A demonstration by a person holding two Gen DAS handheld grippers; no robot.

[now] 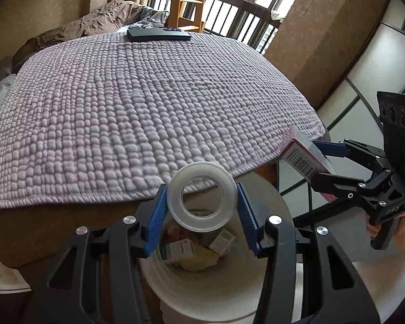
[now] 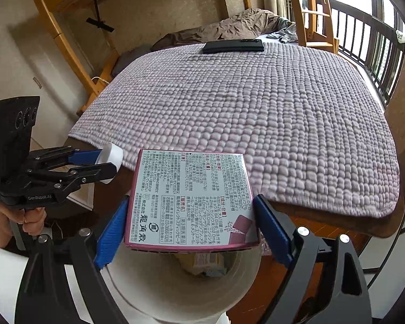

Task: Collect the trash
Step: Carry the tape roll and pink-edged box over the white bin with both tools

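- Holding a translucent tape ring [image 1: 201, 196] between its blue pads, the left gripper [image 1: 201, 210] hangs over the white bin [image 1: 216, 291], its jaws narrowed onto the ring's edges.
- The bin stands on the floor just below the bed's near edge; small cartons [image 1: 191, 248] and other scraps lie at its bottom.
- The right gripper [image 2: 193, 228] clamps a pink-edged medicine box [image 2: 190, 197] with its jaws spread wide, also above the bin's mouth.
- A quilted lilac blanket [image 2: 256, 113] covers the bed behind, with a flat black case [image 2: 233, 46] lying at its far end.
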